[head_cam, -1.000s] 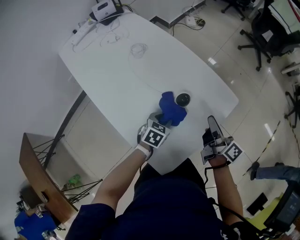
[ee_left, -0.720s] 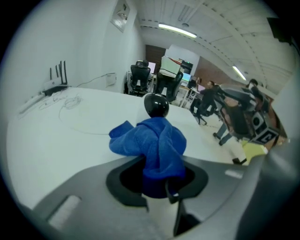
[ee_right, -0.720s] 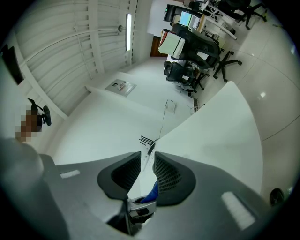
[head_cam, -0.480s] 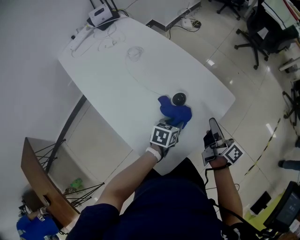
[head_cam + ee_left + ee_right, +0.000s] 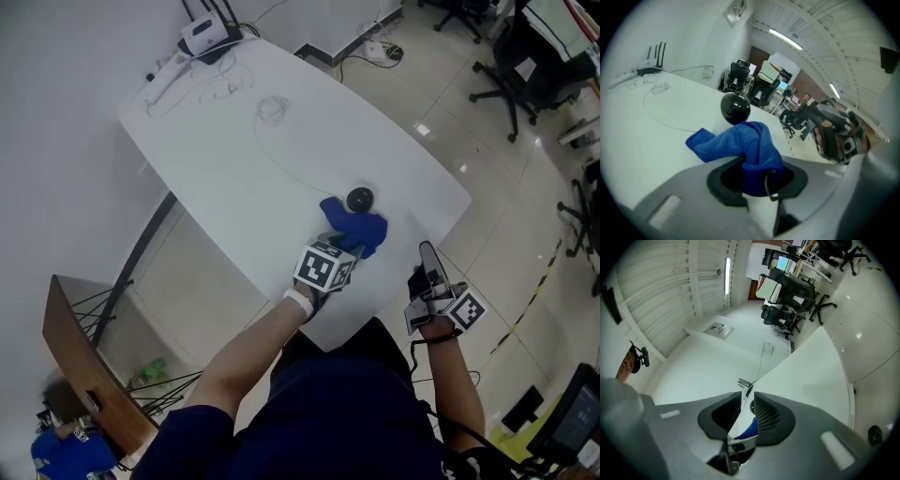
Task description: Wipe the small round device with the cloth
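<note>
Two grippers work at the near end of a white table [image 5: 234, 178], each held in one of the person's hands. At the far left, around eight o'clock in the head view, a brown wooden panel [image 5: 80, 366] stands on the floor below the tabletop. A white router [image 5: 204, 36] with dark antennas sits at the table's eleven o'clock corner, with thin pale cables [image 5: 272, 108] looping out from it across the surface.

Moving right, the left gripper [image 5: 345, 246] angles down over the near part of the table, its marker cube [image 5: 325, 268] facing up. Its jaws are clamped on the blue cloth [image 5: 356, 230]. In the left gripper view a bunched fold fills the space between the pads, while the rest of the fabric spills forward onto the tabletop.

At twelve o'clock of the cloth lies the small round device [image 5: 360, 198], black and glossy, resting on the table near its right edge. The cloth's far edge lies just beside it, and whether the two touch cannot be told.

Further right, at about four o'clock of the device, the right gripper [image 5: 425, 251] hangs beyond the table's edge, over the floor and roughly level. Its jaws stand a narrow slit apart with nothing between the pads; only the distant cloth shows through the gap.

Black office chairs [image 5: 525, 70] stand on the shiny floor at two o'clock.
</note>
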### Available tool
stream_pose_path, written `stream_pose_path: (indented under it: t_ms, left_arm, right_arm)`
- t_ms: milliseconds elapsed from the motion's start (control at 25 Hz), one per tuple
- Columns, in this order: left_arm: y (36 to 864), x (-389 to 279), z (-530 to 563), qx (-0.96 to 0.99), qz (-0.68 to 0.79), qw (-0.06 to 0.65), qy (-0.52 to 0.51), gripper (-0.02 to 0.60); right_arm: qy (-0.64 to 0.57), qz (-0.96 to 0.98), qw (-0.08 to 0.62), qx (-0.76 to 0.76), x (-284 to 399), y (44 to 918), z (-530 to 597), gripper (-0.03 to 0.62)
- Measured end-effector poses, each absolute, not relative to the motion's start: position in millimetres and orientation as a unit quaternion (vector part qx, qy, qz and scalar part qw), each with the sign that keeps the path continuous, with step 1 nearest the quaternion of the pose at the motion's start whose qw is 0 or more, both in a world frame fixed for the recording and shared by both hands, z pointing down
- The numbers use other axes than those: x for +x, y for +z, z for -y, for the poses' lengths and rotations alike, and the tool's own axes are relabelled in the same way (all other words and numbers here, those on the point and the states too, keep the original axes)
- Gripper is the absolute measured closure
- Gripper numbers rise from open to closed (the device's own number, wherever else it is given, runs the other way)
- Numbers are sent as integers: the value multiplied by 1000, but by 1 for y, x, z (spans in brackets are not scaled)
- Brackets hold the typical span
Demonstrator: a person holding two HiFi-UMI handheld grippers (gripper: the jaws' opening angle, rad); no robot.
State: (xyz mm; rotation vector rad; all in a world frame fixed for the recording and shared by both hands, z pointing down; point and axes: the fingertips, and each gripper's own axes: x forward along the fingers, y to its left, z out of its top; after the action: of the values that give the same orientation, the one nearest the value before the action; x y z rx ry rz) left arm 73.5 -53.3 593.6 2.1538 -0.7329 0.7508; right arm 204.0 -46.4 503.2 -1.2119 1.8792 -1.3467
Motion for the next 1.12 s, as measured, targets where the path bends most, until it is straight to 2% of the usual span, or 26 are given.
stream_pose_path:
  t_ms: [160, 240, 560, 680, 840, 1120]
  left_arm:
    - [599, 40, 54, 845, 268, 327, 328, 471]
    - [601, 23, 62, 847, 270, 287, 357, 471]
    - [595, -9, 135, 838, 227, -1, 495, 472]
    - [593, -10, 167, 824, 208, -65, 523, 472]
    - [591, -9, 202, 818, 209, -88, 528, 472]
    - [587, 0, 227, 822, 226, -63, 519, 472]
  right_arm:
    - [-496, -703, 261, -438, 192, 500, 55, 505]
    - [-499, -704, 257, -435, 189, 500, 57, 505]
    - [-505, -697, 253, -441, 189, 503, 67, 505]
    - [-503, -694, 256, -446, 192, 501, 69, 505]
    - [-503, -687, 261, -454, 196, 503, 67, 505]
    - [-503, -680, 262, -465, 208, 507, 60, 507]
